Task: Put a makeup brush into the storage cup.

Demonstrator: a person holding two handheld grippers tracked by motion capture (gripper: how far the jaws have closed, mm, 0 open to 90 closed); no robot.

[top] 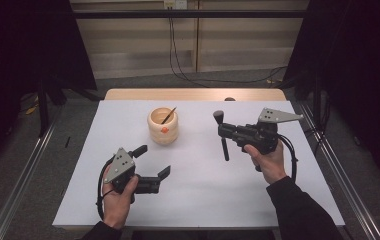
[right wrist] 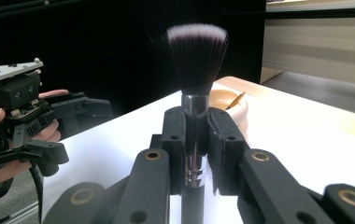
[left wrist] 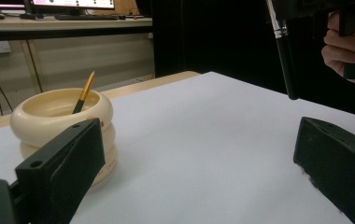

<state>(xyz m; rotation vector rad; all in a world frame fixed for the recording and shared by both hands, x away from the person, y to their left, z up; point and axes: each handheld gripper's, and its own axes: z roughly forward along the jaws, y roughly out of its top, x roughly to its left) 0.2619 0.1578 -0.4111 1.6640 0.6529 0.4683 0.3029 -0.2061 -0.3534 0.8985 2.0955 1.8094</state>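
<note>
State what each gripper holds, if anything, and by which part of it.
The right gripper clamps the makeup brush by its silver metal collar, just below the bristles. The left gripper is open and holds nothing.

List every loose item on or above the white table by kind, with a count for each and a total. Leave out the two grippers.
Cream holder pots: 1
Makeup brushes, clamped in the right gripper: 1
Thin yellow-handled brushes, standing in the pot: 1
Total: 3
</note>
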